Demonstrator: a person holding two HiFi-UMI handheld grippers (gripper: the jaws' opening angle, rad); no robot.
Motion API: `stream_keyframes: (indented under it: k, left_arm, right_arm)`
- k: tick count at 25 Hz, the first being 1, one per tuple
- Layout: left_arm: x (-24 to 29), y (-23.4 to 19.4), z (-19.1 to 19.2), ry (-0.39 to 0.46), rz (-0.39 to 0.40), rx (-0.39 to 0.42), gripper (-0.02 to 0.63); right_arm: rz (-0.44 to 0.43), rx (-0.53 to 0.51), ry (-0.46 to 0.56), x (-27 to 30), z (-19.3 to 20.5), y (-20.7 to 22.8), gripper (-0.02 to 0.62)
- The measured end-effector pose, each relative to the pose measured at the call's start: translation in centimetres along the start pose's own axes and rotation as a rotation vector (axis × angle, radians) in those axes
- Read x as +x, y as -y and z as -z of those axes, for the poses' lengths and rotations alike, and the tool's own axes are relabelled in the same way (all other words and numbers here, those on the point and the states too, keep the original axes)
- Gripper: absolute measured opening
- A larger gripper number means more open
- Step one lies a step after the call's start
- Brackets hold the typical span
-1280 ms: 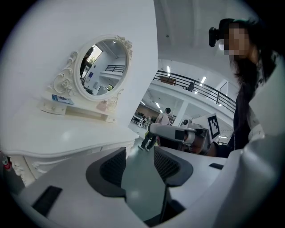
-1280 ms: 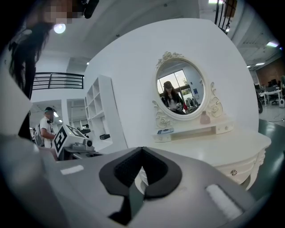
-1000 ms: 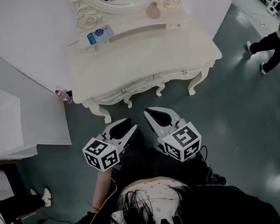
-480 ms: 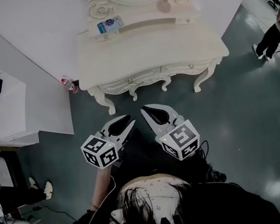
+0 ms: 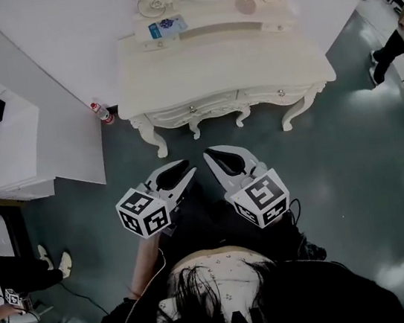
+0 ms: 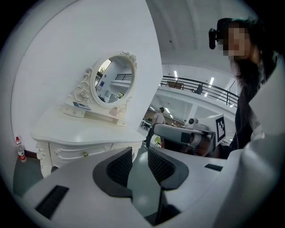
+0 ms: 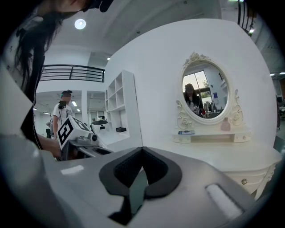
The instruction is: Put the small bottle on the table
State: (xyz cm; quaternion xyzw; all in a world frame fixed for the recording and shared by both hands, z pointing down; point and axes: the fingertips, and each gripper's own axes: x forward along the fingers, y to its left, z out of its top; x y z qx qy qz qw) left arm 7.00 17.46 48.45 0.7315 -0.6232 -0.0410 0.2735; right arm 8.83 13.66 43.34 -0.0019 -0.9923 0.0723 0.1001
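A small clear bottle with a red cap (image 5: 102, 113) stands on the grey floor against the wall, just left of the cream dressing table (image 5: 225, 63). It shows small at the far left of the left gripper view (image 6: 19, 149). My left gripper (image 5: 187, 173) is shut with nothing in it, only a narrow slit between its pads (image 6: 139, 153). My right gripper (image 5: 212, 155) is shut and empty too, its tips touching (image 7: 142, 149). Both hang side by side over the floor in front of the table (image 7: 231, 153), well short of the bottle.
An oval mirror (image 7: 205, 91) rises behind the table. Its low shelf carries a blue-and-white box (image 5: 167, 27) and a small pink bottle (image 5: 245, 2). A white shelf unit (image 5: 4, 149) stands at the left. People stand at the right edge (image 5: 389, 54) and the lower left (image 5: 8, 272).
The left jaws have closed from a wider gap. The table and the floor bottle have slid rightward in the head view. The person at the right edge has moved further off.
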Motion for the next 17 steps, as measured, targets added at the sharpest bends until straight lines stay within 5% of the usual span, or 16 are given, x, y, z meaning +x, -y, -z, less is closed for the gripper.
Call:
stream_keyframes:
  k: [17]
  left_arm:
    - [-0.1,-0.69,-0.04,-0.016,-0.004,0.003,0.109]
  right_arm:
    - [-0.007,-0.009,-0.032,0.92,0.24,-0.18,0.009]
